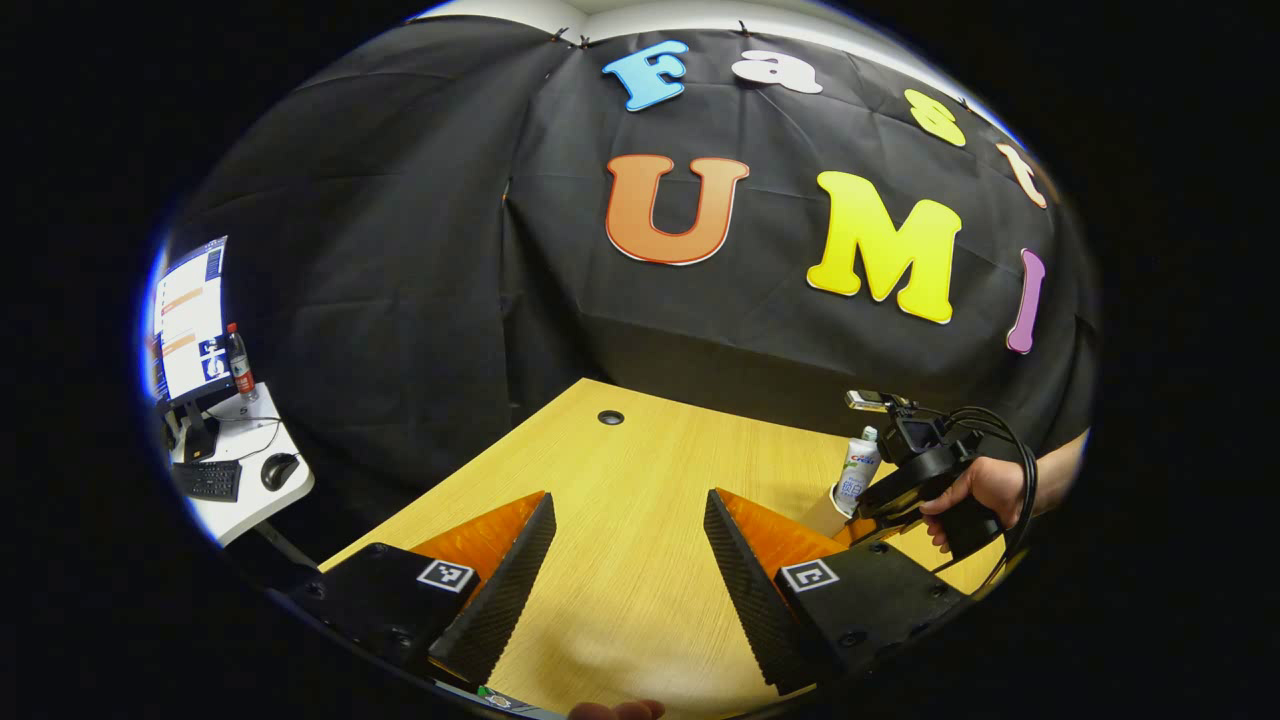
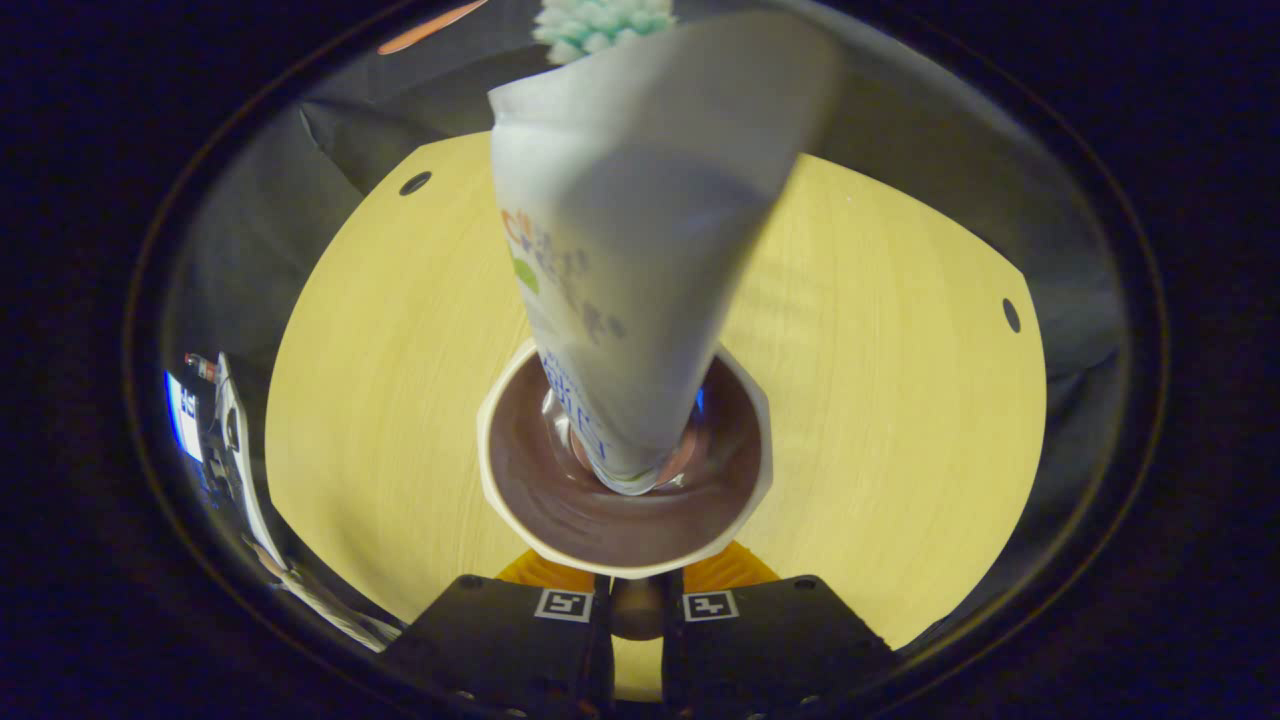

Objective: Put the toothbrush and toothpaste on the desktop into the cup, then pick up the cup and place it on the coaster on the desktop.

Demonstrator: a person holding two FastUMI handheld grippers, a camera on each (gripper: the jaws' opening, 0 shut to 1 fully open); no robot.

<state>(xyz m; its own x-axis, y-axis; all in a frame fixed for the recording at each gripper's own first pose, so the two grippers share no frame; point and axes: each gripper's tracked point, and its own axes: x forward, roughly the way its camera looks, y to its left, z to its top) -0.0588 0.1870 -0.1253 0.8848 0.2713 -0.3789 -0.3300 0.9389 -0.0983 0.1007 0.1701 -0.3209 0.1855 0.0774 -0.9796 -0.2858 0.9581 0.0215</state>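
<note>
In the right gripper view I look down into a white cup with a brown inside. A white toothpaste tube stands in it, and green toothbrush bristles show behind the tube's top. My right gripper is shut on the cup's near wall. The left gripper view shows the same cup and tube at the right of the wooden desktop, with the right gripper and a hand beside them. My left gripper hangs open over bare wood, well left of the cup.
A side table with a monitor, a bottle, a keyboard and a mouse stands far left. The desktop has cable holes near its back edge. Black cloth closes the booth behind.
</note>
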